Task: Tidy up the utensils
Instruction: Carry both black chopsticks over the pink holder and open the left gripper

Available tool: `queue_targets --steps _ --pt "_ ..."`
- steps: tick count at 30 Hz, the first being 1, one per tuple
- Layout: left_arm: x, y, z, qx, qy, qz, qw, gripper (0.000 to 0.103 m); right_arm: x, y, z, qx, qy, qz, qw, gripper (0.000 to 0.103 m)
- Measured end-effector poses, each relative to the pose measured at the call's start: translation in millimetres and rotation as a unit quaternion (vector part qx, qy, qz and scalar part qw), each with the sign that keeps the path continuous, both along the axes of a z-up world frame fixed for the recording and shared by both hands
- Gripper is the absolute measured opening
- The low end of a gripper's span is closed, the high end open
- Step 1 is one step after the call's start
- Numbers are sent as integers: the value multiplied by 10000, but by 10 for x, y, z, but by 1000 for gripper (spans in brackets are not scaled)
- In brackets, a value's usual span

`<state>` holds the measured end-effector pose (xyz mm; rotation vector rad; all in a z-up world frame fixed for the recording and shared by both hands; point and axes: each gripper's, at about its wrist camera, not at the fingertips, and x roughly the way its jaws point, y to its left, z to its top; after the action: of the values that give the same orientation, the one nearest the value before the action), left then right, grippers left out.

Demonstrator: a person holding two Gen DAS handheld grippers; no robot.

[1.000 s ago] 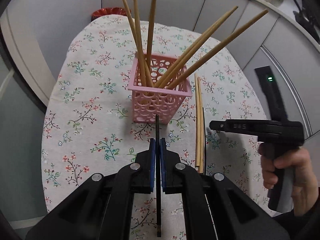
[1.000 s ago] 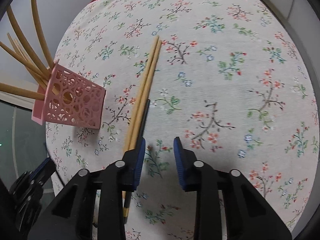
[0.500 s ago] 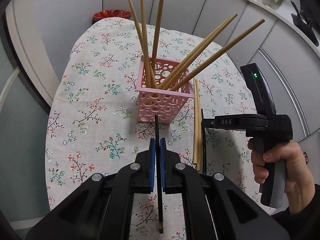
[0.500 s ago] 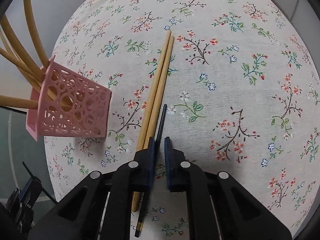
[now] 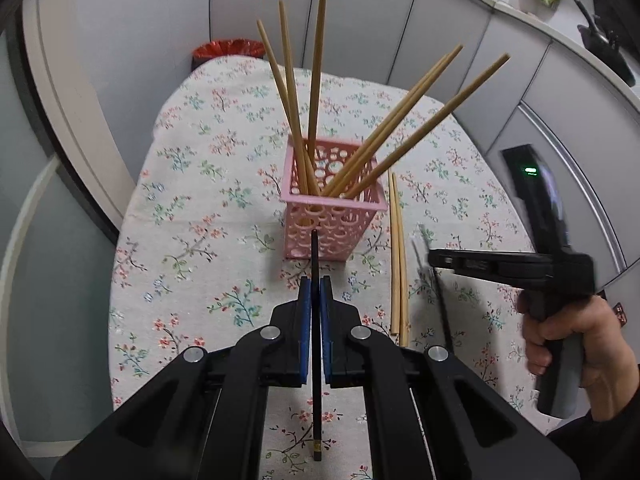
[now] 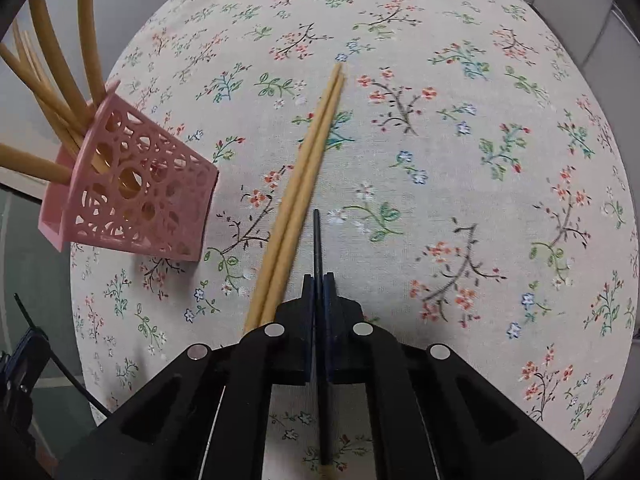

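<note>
A pink perforated basket (image 5: 334, 216) stands on the floral tablecloth (image 5: 208, 184) with several wooden chopsticks leaning in it; it also shows in the right wrist view (image 6: 132, 188). My left gripper (image 5: 315, 284) is shut on a black chopstick (image 5: 315, 256) that points at the basket's front. My right gripper (image 6: 318, 280) is shut on another black chopstick (image 6: 317, 240), lifted off the cloth; it shows blurred in the left wrist view (image 5: 434, 288). Two wooden chopsticks (image 6: 308, 176) lie side by side on the cloth, right of the basket (image 5: 398, 256).
The round table's edge drops off at left and near. A red object (image 5: 228, 50) sits beyond the far edge. Grey cabinet fronts (image 5: 500, 80) stand behind and to the right. The right hand and its gripper body (image 5: 560, 304) are at right of the basket.
My right gripper closed on the black chopstick and lifted it clear of the two wooden ones. My left gripper, still holding its chopstick, has drawn back and risen a little from the basket.
</note>
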<state>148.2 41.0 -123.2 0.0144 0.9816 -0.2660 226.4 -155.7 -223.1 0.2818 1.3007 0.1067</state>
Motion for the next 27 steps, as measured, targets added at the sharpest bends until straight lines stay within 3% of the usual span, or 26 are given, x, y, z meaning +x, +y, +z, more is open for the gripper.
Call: queue_targets --steps 14,20,27 --pt "-256 -134 473 121 -1004 103 9948 4 -750 -177 1053 -133 -1634 351 9859 3" --pt "-318 -141 717 116 -1557 171 9876 4 -942 -298 1434 -190 -2288 311 9728 3" --pt "-311 58 1023 -231 -2200 582 9735 4 -1058 -266 1765 -266 -2788 388 9592 3"
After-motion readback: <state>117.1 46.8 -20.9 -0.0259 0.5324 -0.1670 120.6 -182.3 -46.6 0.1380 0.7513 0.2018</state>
